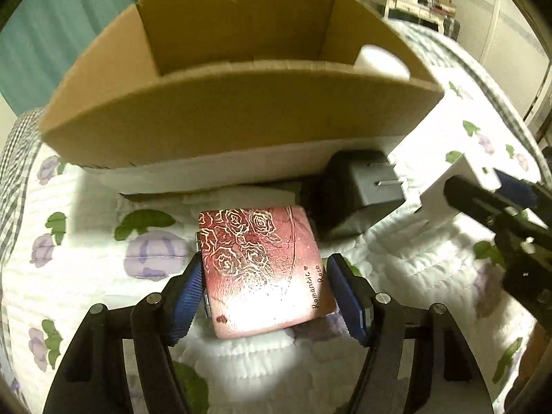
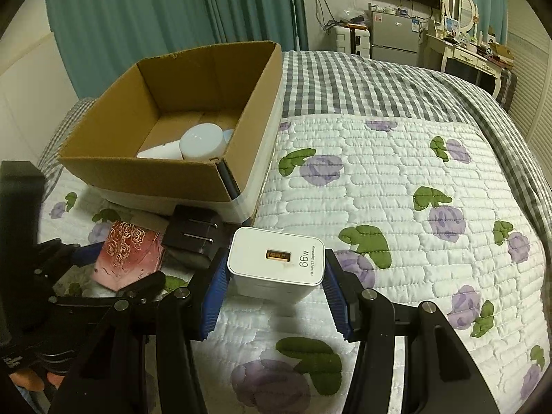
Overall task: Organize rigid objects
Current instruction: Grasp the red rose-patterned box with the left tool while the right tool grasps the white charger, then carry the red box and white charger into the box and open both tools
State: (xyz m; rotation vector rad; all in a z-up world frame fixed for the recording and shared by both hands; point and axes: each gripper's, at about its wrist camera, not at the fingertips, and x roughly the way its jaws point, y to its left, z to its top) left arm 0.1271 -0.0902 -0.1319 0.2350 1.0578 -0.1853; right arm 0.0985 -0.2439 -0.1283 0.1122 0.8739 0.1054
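A red case with gold roses (image 1: 262,269) lies on the quilt between the blue pads of my left gripper (image 1: 265,293); the pads sit at its two sides, seemingly touching. It also shows in the right wrist view (image 2: 129,255). My right gripper (image 2: 276,286) is closed on a white 66W charger (image 2: 276,264) and holds it just above the quilt; the charger shows in the left wrist view (image 1: 459,172). A black charger with two prongs (image 1: 365,186) (image 2: 193,236) lies between them in front of the cardboard box (image 1: 241,117) (image 2: 155,169).
The open box holds a white round jar (image 2: 203,145) and another white item. It stands on a bed with a flowered quilt (image 2: 396,207) and a checked blanket (image 2: 362,82). Green curtains, a fridge and a dressing table are behind.
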